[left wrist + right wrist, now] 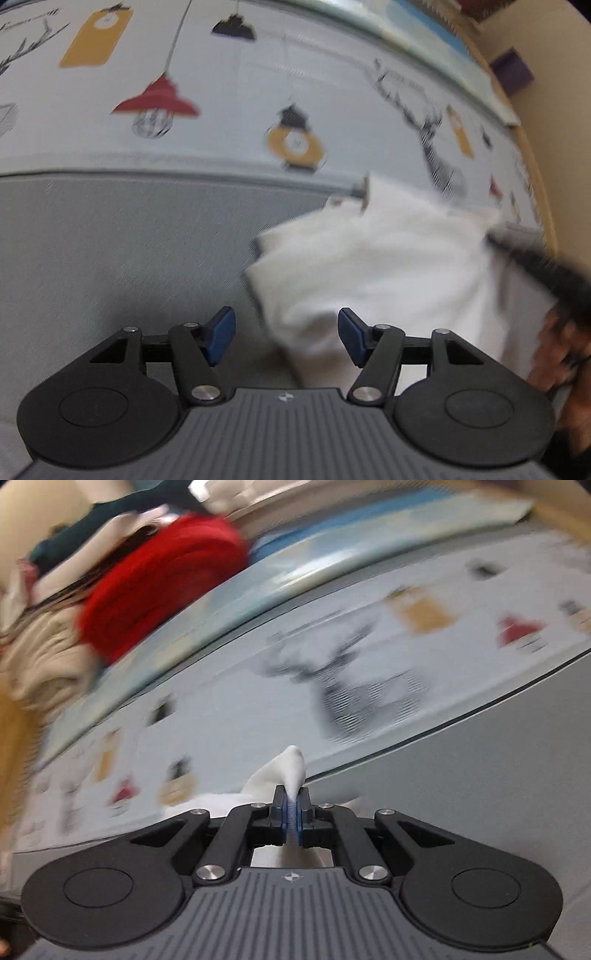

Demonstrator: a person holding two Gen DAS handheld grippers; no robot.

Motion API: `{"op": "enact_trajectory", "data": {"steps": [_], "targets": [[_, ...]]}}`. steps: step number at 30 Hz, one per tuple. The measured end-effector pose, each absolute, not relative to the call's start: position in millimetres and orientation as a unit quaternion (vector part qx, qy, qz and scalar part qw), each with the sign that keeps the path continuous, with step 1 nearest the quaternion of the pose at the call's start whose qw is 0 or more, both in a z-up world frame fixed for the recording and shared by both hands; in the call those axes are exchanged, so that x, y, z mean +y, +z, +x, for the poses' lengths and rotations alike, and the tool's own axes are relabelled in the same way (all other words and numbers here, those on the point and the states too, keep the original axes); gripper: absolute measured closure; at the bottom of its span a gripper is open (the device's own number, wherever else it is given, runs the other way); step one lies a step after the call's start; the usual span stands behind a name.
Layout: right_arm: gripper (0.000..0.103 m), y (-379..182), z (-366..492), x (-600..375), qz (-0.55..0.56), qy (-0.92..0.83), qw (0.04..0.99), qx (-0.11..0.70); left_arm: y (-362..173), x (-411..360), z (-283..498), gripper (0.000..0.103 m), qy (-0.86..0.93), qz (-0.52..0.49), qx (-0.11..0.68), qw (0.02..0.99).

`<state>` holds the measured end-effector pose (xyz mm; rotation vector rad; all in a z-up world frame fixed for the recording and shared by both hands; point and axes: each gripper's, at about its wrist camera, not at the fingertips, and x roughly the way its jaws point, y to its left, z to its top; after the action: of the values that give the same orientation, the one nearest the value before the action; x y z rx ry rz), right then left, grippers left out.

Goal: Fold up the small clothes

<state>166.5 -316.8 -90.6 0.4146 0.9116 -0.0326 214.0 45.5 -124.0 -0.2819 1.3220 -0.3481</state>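
A white garment point(293, 771) is clamped between the closed pads of the right gripper point(291, 812). The left gripper point(286, 336) is held apart, empty, over the garment's edge above the tabletop point(110, 258).

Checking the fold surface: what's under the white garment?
Grey bed cover runs under the white garment, near the lamp-print sheet. Whatever lies directly beneath the cloth is covered.

You work over a plain grey surface point(129, 258); at twelve o'clock lies a pale sheet point(229, 122) printed with lamps and deer. At ten o'clock from your right wrist, heaped laundry point(159, 579); at two o'clock from your left, a beige wall point(546, 55).
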Motion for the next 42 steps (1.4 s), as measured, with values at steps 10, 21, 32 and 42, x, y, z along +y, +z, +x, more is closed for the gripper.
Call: {"op": "enact_trajectory", "data": {"steps": [10, 21, 32, 42], "targets": [[0.066, -76.7, 143.5, -342.0, 0.188, 0.001, 0.877, 0.443, -144.4, 13.7, 218.3, 0.031, -0.155, -0.132, 0.647, 0.734], [0.064, -80.3, 88.6, -306.9, 0.069, 0.126, 0.831, 0.537, -157.9, 26.1, 223.2, 0.027, -0.125, -0.185, 0.667, 0.711], [0.087, -107.6, 57.6, -328.8, 0.154, 0.107, 0.783, 0.593, -119.3, 11.4, 236.5, 0.094, -0.161, -0.101, 0.576, 0.795], [0.099, -122.1, 56.2, -325.7, 0.161, 0.110, 0.784, 0.590, -95.6, 34.0, 220.7, 0.086, -0.155, -0.070, 0.544, 0.822]]}}
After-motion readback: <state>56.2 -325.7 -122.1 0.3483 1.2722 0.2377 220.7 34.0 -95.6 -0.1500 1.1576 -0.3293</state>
